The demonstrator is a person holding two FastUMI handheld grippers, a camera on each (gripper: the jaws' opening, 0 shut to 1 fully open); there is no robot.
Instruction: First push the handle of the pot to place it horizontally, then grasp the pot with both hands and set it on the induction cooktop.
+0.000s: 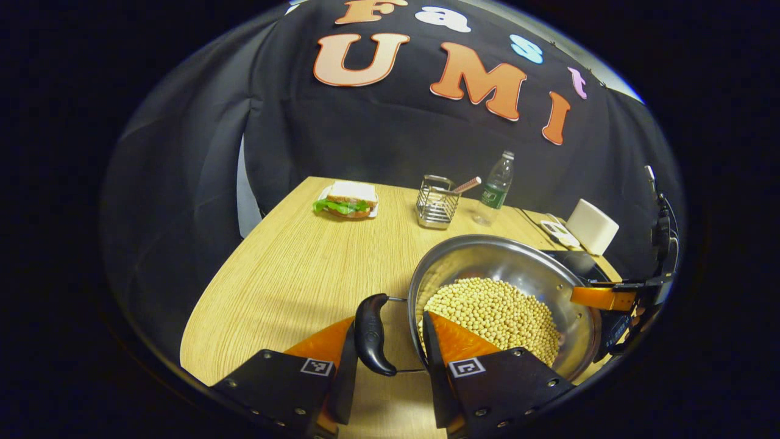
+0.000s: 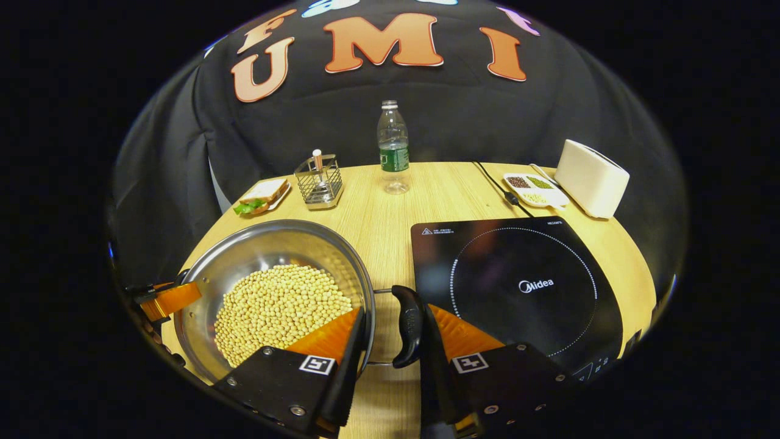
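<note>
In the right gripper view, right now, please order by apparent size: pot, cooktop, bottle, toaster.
1. cooktop and pot: they look about equal, and both are near the camera, so I do not rank them.
2. toaster
3. bottle: it stands far back, so it may look smaller than it is.

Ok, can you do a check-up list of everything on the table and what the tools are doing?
Surface: wooden table, tidy, no spills seen.
Job's things: steel pot full of beans stands on the table left of the cooktop, not yet on it.
Clutter: sandwich, wire holder, bottle, grain dish, white box, all at the far edge.
Grippers: left tool straddles the left handle, right tool the right handle; both open.
Cables: black cable runs behind the cooktop.
Surroundings: black cloth wall.
</note>
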